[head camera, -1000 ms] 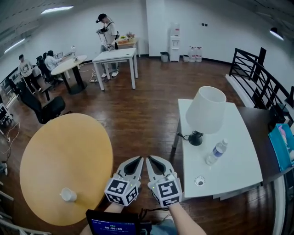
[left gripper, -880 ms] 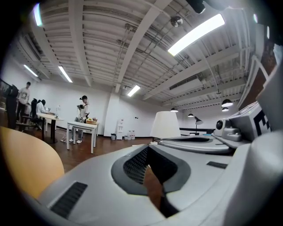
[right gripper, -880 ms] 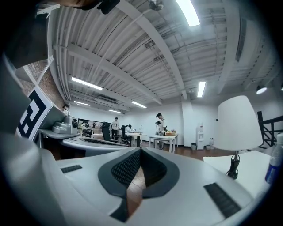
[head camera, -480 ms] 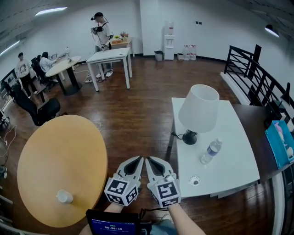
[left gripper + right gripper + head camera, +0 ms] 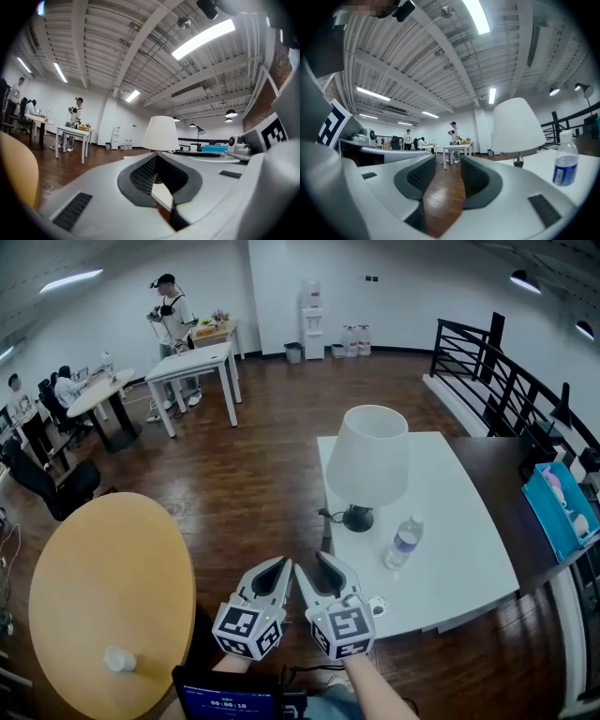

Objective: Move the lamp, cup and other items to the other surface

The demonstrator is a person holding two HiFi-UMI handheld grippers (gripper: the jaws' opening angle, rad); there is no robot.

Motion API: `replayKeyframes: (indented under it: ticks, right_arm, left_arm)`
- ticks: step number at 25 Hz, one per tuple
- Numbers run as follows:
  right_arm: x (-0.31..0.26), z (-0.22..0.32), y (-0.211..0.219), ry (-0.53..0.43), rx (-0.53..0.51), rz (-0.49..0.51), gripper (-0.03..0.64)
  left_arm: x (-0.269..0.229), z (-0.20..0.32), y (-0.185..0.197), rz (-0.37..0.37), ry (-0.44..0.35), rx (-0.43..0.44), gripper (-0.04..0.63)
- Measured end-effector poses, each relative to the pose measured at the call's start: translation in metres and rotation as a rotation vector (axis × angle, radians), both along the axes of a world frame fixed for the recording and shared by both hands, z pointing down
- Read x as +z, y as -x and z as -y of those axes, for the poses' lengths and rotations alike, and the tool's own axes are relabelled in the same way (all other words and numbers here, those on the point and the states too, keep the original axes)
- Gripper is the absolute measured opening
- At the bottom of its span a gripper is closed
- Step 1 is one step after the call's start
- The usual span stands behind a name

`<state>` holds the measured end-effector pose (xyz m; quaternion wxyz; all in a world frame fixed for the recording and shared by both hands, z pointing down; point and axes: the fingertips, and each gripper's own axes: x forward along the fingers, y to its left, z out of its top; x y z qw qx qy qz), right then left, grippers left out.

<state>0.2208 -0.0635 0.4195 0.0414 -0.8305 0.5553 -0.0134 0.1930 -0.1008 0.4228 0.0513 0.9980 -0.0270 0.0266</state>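
On white table (image 5: 450,549): lamp (image 5: 367,456), well beyond right hand-held gripper (image 5: 312,564), jaws just opening, empty; left hand-held gripper (image 5: 277,565) pressed together.

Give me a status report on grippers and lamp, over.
Left gripper shut, empty. Right gripper just opening, empty. Lamp upright on white table, untouched. Water bottle near its base, not touching.

Glossy wood floor (image 5: 272,474), matt white lampshade (image 5: 368,456)

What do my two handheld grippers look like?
The left gripper and right gripper match: light grey plastic shells tapering into curved jaws lined with dark ribbed pads. Each carries a white cube printed with black square markers. The right forearm shows no sleeve.
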Motion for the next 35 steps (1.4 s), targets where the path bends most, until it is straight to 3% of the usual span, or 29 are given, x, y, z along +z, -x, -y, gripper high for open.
replayKeyframes:
  ticks: [10,16,19,23,29,35]
  right_arm:
    - [0.017,-0.105,-0.091,0.044,0.256,-0.005,0.21]
    - [0.027,-0.147,-0.131,0.071,0.322,-0.007,0.253]
    - [0.036,-0.16,-0.147,0.096,0.338,-0.013,0.286]
    - [0.052,-0.167,-0.171,0.147,0.346,-0.011,0.387]
    - [0.087,-0.152,-0.2,0.197,0.273,0.068,0.413]
    - [0.103,-0.14,-0.219,0.172,0.224,0.129,0.413]
  left_arm:
    - [0.016,-0.096,-0.083,0.025,-0.008,0.21,0.012]
    - [0.023,-0.136,-0.122,0.036,0.003,0.259,0.012]
    - [0.029,-0.15,-0.136,0.041,0.001,0.259,0.012]
    - [0.034,-0.155,-0.148,0.052,-0.003,0.234,0.012]
    - [0.042,-0.142,-0.152,0.086,-0.016,0.175,0.012]
    - [0.046,-0.129,-0.152,0.109,-0.028,0.114,0.012]
